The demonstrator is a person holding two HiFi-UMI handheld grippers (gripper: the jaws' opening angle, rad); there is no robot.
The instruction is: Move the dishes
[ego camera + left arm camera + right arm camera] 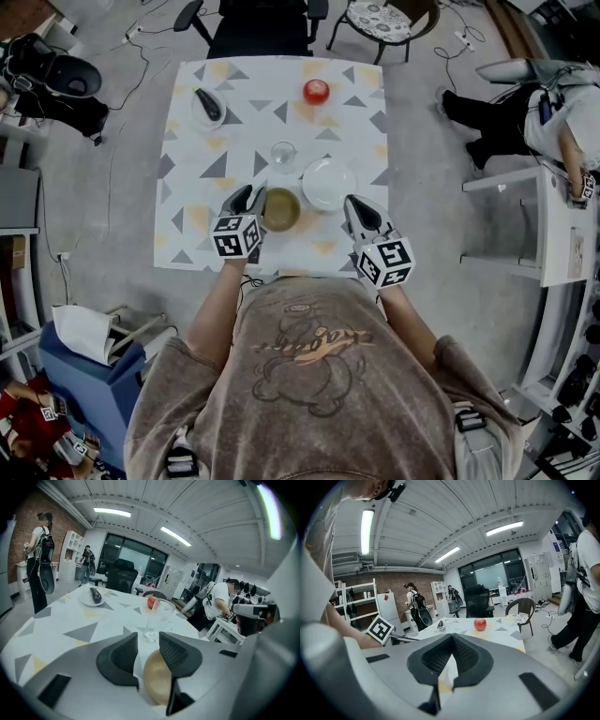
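A tan bowl [280,209] sits near the table's front edge, with a white plate [328,184] to its right and a clear glass [283,153] just behind it. My left gripper [253,195] is at the bowl's left rim. In the left gripper view its jaws [148,640] stand a little apart, with the bowl's edge [157,679] low in the gap. My right gripper [355,205] is just in front of the white plate's right side. It is shut [452,637] with nothing in it.
At the back of the patterned table [187,187] are a red apple [316,91] and a small plate with a dark object [208,105]. Chairs stand beyond the far edge [262,23]. A person sits at a white desk to the right [525,112].
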